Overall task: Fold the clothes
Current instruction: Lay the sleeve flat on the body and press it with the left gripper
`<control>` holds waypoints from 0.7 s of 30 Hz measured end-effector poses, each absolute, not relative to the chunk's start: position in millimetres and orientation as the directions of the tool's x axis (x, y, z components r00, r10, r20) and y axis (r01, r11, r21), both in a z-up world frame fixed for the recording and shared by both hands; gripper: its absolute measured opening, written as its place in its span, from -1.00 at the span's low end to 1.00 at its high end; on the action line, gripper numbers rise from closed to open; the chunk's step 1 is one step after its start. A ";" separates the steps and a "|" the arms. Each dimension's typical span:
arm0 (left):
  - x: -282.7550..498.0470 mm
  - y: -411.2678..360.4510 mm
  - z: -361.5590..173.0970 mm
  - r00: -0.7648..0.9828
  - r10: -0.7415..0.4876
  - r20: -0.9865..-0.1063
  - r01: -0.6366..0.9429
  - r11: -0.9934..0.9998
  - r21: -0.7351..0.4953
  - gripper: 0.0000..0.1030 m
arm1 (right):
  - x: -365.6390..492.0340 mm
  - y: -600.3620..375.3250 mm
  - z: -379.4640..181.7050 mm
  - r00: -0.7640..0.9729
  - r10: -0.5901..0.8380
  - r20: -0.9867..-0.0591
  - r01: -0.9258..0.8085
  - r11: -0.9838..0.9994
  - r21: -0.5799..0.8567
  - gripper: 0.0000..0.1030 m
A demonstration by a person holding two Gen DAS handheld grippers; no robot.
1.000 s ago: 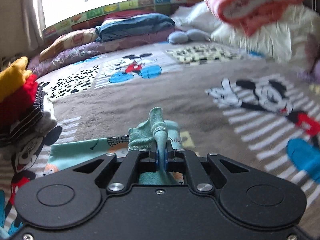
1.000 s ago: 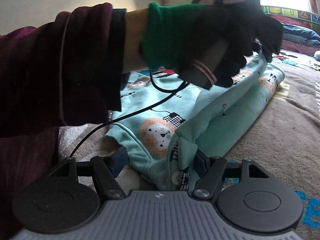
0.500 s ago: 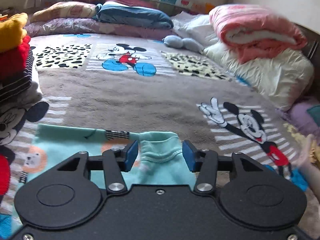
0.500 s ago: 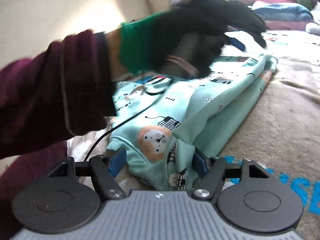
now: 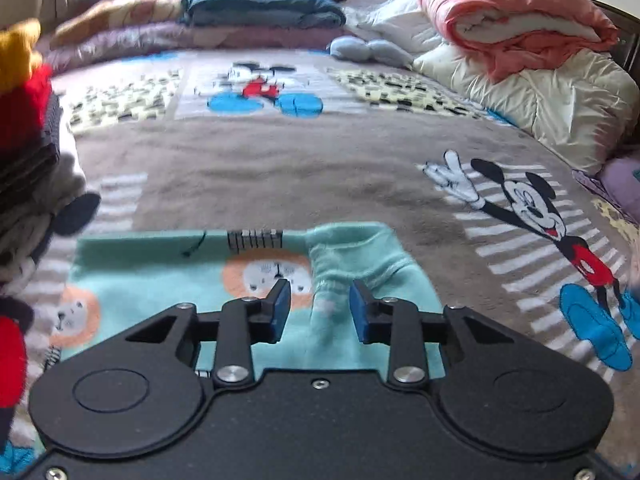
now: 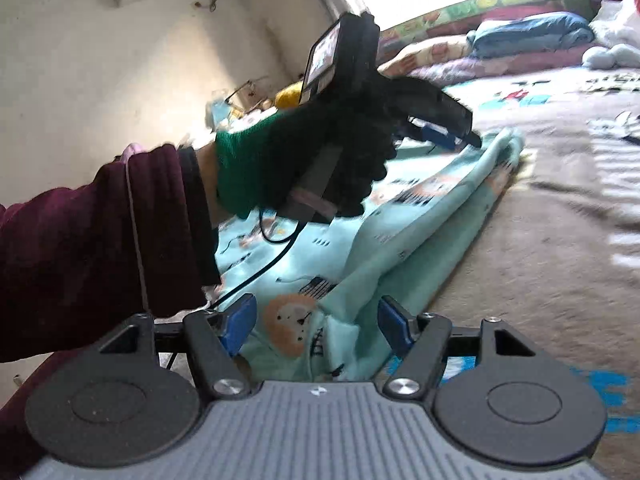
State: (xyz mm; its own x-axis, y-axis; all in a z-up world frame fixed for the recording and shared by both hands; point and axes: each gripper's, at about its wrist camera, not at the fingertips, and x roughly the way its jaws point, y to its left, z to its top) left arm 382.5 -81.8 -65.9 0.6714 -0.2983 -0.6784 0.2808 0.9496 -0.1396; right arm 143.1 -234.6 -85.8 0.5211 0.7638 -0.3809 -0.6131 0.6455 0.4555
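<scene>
Risks: a raised ridge of cuff fabric sits between the spread fingers of the left gripper (image 5: 316, 308); if the gripper is drawn back low, the ridge could be snagged by a blue pad and the folded sleeve dragged open. Same on the right gripper (image 6: 318, 326): fingers spread wide, nothing pinched, garment corner bunched between them, so the fold could be disturbed by any sideways move. The cable hanging from the left hand (image 6: 340, 160) is draped over the cloth and could catch it.

Garment (image 5: 160, 268): mint-green child's top with orange lion prints, soft knit, laid on the bed (image 5: 300, 168) directly under and ahead of both pairs of fingers. It is partly folded; the sleeve cuff (image 5: 360, 252) is turned in just ahead of the left fingers, layers doubled along the long edge ahead of the right fingers. Edges look uneven, not yet squared.
</scene>
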 end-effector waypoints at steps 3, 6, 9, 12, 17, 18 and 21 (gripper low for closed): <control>382.4 -75.9 -67.4 0.655 -0.352 -0.669 0.287 0.935 -0.210 -0.95 | 138.7 -226.3 -87.8 0.508 0.754 -0.417 -0.631 0.655 0.415 0.30; 372.8 -67.9 -58.0 0.691 -0.372 -0.620 0.275 0.928 -0.251 -0.95 | 135.6 -227.6 -86.5 0.504 0.754 -0.421 -0.628 0.655 0.420 0.30; 368.1 -58.9 -48.3 0.732 -0.359 -0.579 0.248 0.932 -0.265 -0.95 | 140.1 -230.8 -88.7 0.499 0.759 -0.418 -0.606 0.650 0.458 0.30; 375.8 -61.4 -54.5 0.717 -0.344 -0.606 0.249 0.939 -0.238 -0.95 | 142.5 -229.3 -93.1 0.477 0.766 -0.431 -0.601 0.642 0.476 0.31; 371.8 -62.9 -56.5 0.726 -0.316 -0.610 0.270 0.948 -0.171 -0.91 | 139.7 -229.4 -91.0 0.479 0.751 -0.455 -0.608 0.658 0.445 0.28; 366.8 -60.5 -52.4 0.741 -0.315 -0.594 0.272 0.948 -0.163 -0.91 | 137.4 -232.6 -88.2 0.495 0.735 -0.464 -0.602 0.675 0.427 0.28; 354.2 -60.5 -41.9 0.751 -0.339 -0.567 0.313 0.938 -0.147 -0.91 | 125.9 -247.2 -78.5 0.572 0.690 -0.445 -0.580 0.723 0.376 0.28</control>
State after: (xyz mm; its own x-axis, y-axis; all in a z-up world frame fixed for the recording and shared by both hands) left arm 354.2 -60.5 -41.9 0.7509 -0.3392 -0.5667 0.3126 0.9384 -0.1474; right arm 125.9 -247.2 -78.5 0.5717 0.6895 -0.4447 -0.5798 0.7230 0.3757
